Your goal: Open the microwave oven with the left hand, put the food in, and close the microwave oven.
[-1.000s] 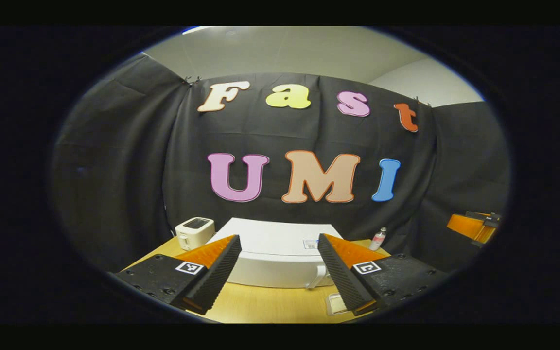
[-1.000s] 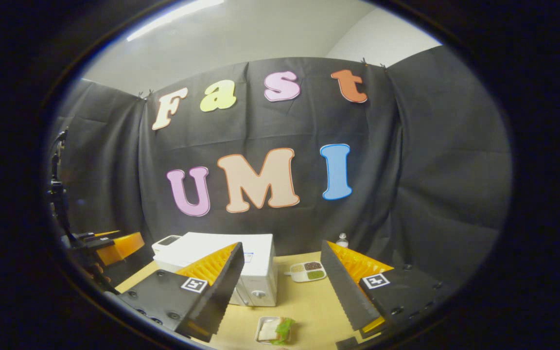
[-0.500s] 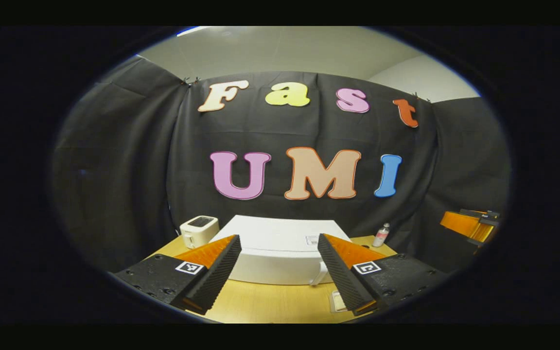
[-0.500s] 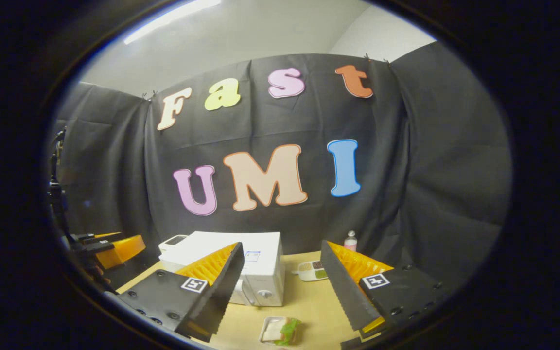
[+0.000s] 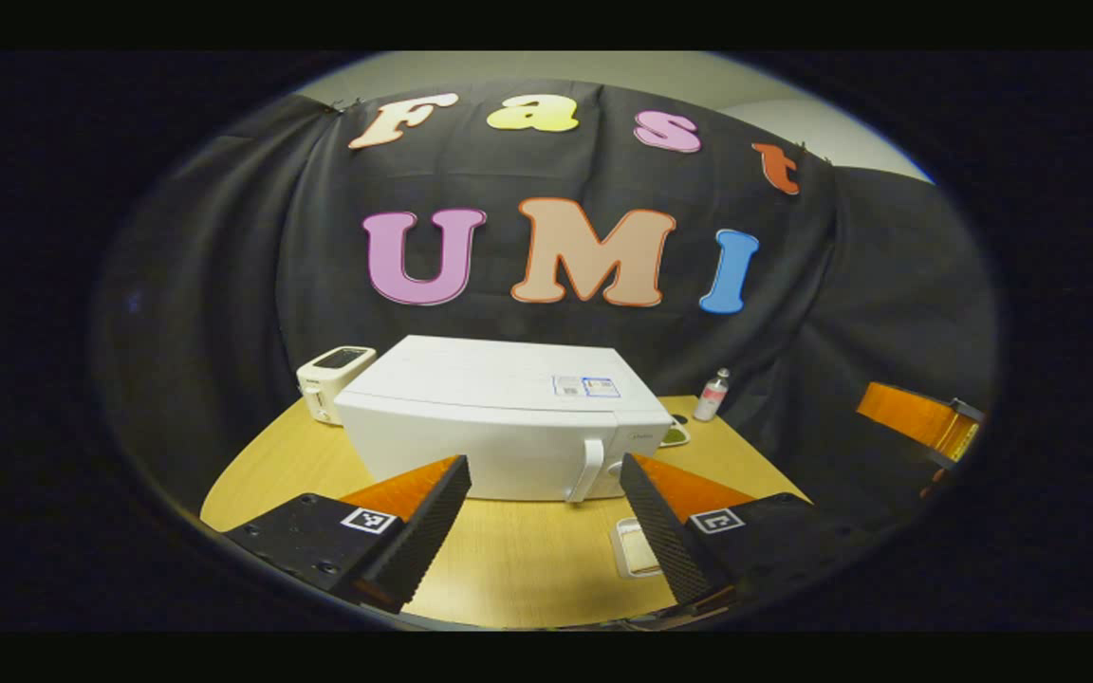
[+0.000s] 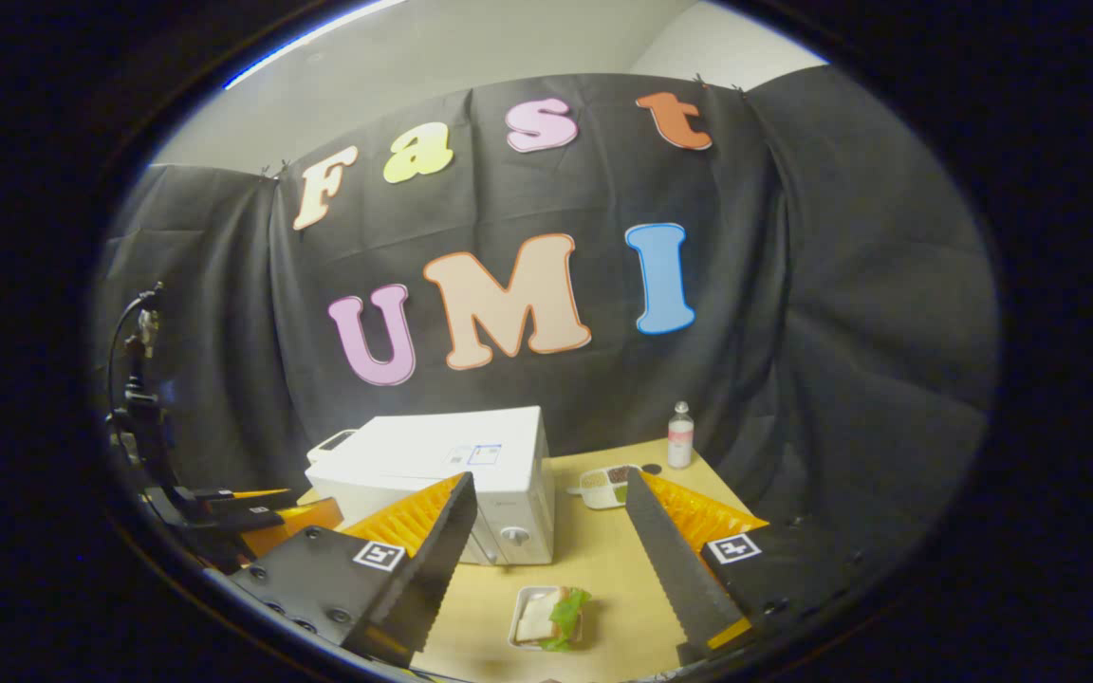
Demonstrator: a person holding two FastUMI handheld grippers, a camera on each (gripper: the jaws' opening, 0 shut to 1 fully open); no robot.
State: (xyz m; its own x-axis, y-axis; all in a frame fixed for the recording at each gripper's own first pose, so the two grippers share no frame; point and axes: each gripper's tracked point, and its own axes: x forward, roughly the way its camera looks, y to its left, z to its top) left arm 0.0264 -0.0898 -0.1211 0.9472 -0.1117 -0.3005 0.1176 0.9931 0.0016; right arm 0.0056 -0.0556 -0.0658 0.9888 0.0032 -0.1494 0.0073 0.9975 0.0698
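The left hand-held gripper (image 5: 545,531) is wide open and holds nothing; straight ahead of it, a bit to its right, the door handle (image 5: 587,469) stands up tall on the shut microwave (image 5: 499,408); this gripper is the nearer one to it, I think; the right hand-held gripper (image 6: 546,560) is wide open too, above the food (image 6: 551,618) on the table (image 6: 618,569).

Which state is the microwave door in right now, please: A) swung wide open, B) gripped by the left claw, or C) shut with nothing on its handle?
C: the microwave door sits flush, and the left claw is open, short of the handle.
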